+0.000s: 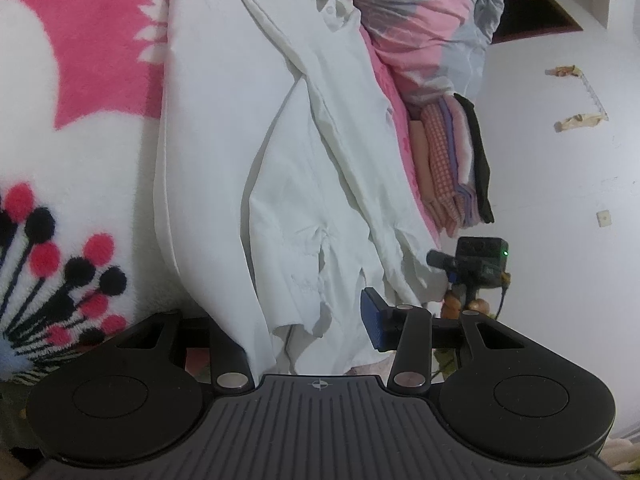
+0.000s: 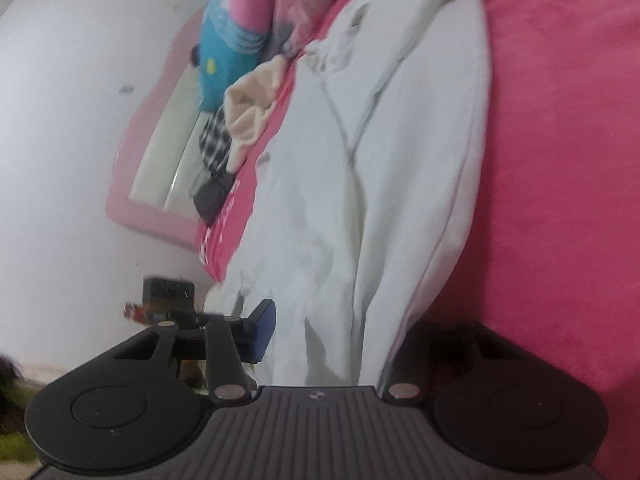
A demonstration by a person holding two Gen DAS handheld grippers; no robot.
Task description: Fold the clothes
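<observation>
Shirt (image 1: 320, 200) hangs mid-frame, bunched between both grippers (image 1: 312, 320) (image 2: 320, 328) to lift its hem; I can't tell if either pinches.

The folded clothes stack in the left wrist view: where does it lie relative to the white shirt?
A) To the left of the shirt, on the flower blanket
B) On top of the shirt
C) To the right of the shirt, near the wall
C: the folded clothes stack lies to the right of the white shirt, next to the white wall.
</observation>
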